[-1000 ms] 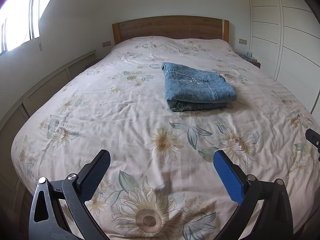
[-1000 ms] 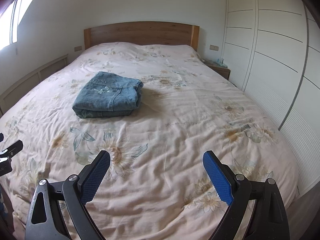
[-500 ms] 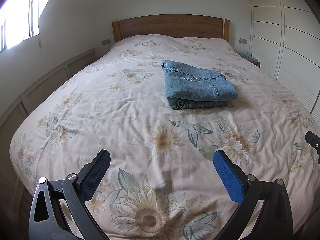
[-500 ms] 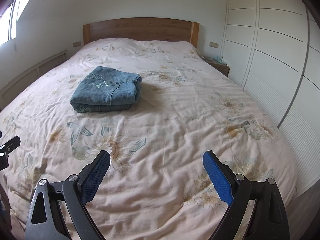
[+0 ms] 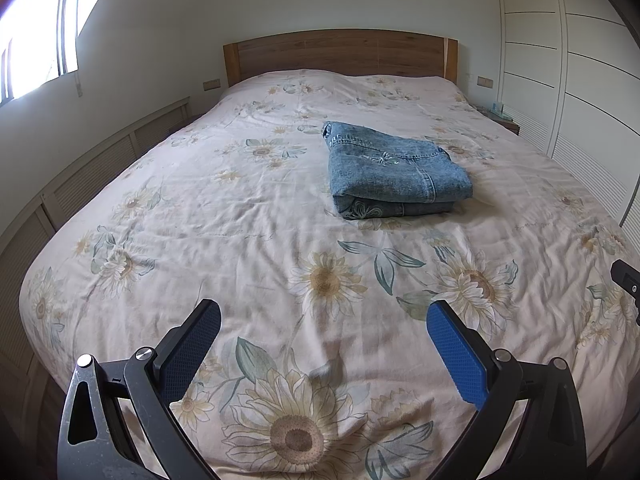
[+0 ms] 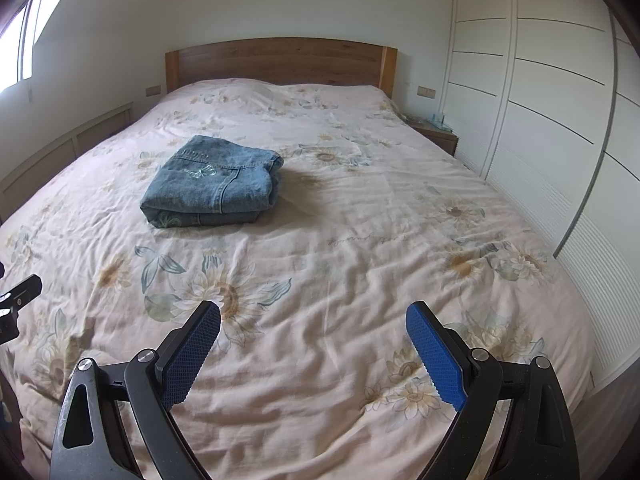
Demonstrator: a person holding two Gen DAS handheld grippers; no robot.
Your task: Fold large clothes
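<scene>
Sunflower-print bedspread (image 5: 248, 216) fills both views, with the folded denim jeans (image 5: 394, 172) lying well ahead of both jaws. Left gripper (image 5: 323, 340) and right gripper (image 6: 313, 338) hang wide and empty. Folding looks finished; next probably calls for a fresh garment.

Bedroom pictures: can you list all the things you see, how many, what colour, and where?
Jeans: one, blue, folded, on the middle of the bed.
Bedspread: one, pale pink with sunflowers, covering the bed.
Headboard: one, brown wood, at the far end.
Wardrobe: one, white, along the right wall.
Nightstand: one, brown, right of the bed; small things on it, too small to tell.
Window: one, bright, left wall.
Left gripper: one, black with blue pads, open, above the bed's near end.
Right gripper: one, same colours, open, beside it.
</scene>
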